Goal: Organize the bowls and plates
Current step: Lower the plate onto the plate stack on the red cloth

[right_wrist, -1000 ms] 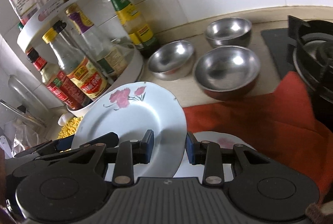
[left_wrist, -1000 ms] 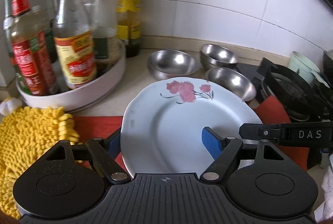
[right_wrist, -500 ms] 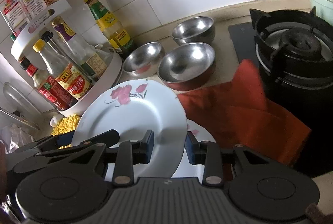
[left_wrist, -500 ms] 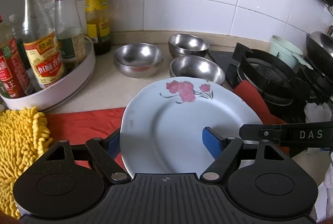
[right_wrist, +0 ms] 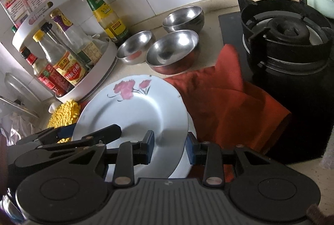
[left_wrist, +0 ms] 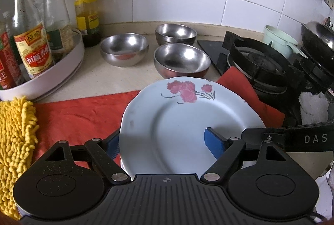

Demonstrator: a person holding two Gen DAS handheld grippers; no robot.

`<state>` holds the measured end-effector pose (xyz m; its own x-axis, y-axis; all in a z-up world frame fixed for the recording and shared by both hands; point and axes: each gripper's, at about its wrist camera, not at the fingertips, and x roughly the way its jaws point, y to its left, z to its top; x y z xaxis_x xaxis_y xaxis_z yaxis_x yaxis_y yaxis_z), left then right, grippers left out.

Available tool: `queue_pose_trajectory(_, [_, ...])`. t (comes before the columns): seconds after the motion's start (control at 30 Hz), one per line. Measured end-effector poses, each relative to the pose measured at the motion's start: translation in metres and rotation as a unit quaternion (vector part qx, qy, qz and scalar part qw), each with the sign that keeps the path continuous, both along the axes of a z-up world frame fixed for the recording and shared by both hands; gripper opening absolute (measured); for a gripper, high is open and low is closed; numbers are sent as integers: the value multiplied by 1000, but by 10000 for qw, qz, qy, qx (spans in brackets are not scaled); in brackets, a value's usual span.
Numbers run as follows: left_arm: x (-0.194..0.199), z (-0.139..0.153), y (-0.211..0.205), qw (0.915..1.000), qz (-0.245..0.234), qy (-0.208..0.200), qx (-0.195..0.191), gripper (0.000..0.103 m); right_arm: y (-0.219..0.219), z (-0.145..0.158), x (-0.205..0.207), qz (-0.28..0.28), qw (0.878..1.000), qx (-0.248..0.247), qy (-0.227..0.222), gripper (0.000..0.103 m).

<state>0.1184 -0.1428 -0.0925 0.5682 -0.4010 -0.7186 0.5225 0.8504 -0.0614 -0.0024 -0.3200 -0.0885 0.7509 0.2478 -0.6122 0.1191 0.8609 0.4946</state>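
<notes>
A white plate with red flowers (left_wrist: 177,124) hangs tilted over the red cloth (left_wrist: 79,114). My left gripper (left_wrist: 165,145) straddles its left rim and its jaws are opening. One blue pad (left_wrist: 215,145) lies over the plate's face, the other (left_wrist: 112,147) sits outside the rim, and neither visibly presses. My right gripper (right_wrist: 170,147) is shut on the right rim of the plate (right_wrist: 133,112). The white edge of a second plate (right_wrist: 185,164) shows just beneath. Three steel bowls (left_wrist: 124,49) (left_wrist: 176,33) (left_wrist: 181,60) stand behind on the counter.
A white turntable rack (left_wrist: 52,76) with several sauce bottles stands at the left. A yellow chenille cloth (left_wrist: 16,131) lies in front of it. At the right are a black gas burner (left_wrist: 256,66), a pale green cup (left_wrist: 277,41) and a dark wok (left_wrist: 317,37).
Both grippers have carried the plate rightward along the counter. The bottle rack slid left in view and the burner came closer. The left jaws spread a little wider.
</notes>
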Motion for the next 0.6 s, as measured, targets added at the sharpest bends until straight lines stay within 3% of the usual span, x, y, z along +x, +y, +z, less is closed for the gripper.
queue_pose_trajectory(0.6, [4, -21, 2, 9990, 95, 414, 123, 88, 0, -17, 12, 522, 9977, -181, 389, 31])
